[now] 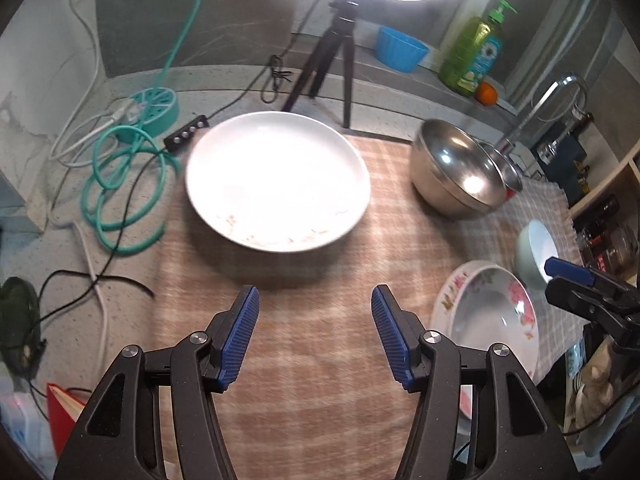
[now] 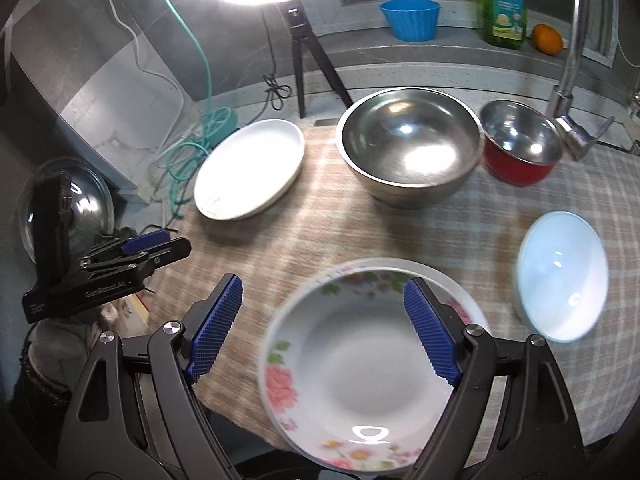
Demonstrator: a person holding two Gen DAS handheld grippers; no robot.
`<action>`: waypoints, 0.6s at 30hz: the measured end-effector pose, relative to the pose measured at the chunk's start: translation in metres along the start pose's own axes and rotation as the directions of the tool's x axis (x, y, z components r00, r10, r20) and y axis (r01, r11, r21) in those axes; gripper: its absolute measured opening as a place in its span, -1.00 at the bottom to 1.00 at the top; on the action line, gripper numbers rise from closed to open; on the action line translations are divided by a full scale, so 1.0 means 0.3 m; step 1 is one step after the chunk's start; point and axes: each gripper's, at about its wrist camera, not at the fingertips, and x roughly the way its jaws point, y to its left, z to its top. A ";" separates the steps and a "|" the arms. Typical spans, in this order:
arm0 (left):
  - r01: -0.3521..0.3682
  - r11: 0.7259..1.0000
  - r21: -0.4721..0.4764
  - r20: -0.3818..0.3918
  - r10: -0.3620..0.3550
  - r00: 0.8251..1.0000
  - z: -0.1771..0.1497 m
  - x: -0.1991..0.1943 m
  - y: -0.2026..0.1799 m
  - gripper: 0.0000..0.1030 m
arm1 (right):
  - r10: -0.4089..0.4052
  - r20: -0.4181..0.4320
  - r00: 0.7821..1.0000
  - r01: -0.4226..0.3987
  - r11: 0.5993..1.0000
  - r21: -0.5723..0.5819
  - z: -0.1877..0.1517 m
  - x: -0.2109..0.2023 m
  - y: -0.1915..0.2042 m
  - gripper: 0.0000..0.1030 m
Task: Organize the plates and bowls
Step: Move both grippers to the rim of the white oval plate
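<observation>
1. Left gripper nearest, jaws apart over bare checked cloth, gripping nothing; white plate lies just beyond.
2. Right gripper spread wide above the floral plate, pads not pressing it.
3. Steel bowl at the back, red bowl beside it; pale bowl to the right.

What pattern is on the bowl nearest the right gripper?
Pink flowers with green leaves on white floral bowl, best in the right wrist view.
</observation>
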 end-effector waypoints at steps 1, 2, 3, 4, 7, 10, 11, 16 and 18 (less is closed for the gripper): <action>-0.004 1.000 0.001 0.002 0.004 1.000 0.011 0.000 0.020 0.12 | 0.014 -0.003 1.000 -0.014 1.000 0.004 0.012 0.010 0.017 0.66; -0.009 1.000 0.002 0.005 0.009 1.000 0.022 0.001 0.039 0.12 | 0.024 -0.005 1.000 -0.024 1.000 0.007 0.023 0.020 0.031 0.66; -0.015 1.000 0.005 0.006 0.015 1.000 0.036 0.005 0.058 0.12 | 0.033 -0.006 0.999 -0.033 0.999 0.010 0.034 0.031 0.042 0.66; -0.018 1.000 0.006 0.007 0.018 1.000 0.049 0.009 0.080 0.12 | 0.041 -0.006 0.999 -0.041 0.999 0.011 0.046 0.044 0.059 0.66; -0.017 1.000 0.007 0.009 0.017 1.000 0.086 0.027 0.124 0.12 | 0.057 -0.006 0.998 -0.057 0.998 0.017 0.077 0.080 0.097 0.66; -0.021 1.000 0.005 0.007 0.021 1.000 0.130 0.049 0.164 0.12 | 0.063 -0.008 0.998 -0.063 0.998 0.025 0.107 0.124 0.125 0.66; -0.022 1.000 0.007 0.007 0.022 1.000 0.144 0.055 0.173 0.12 | 0.066 -0.008 0.998 -0.066 0.997 0.028 0.116 0.136 0.129 0.66; -0.037 0.999 0.016 0.010 0.037 0.999 0.212 0.099 0.230 0.12 | 0.061 -0.007 0.998 -0.061 0.997 0.052 0.165 0.222 0.138 0.66; -0.046 0.999 0.024 0.003 0.046 0.999 0.231 0.124 0.252 0.12 | 0.026 0.003 1.000 -0.026 0.998 0.048 0.183 0.259 0.138 0.64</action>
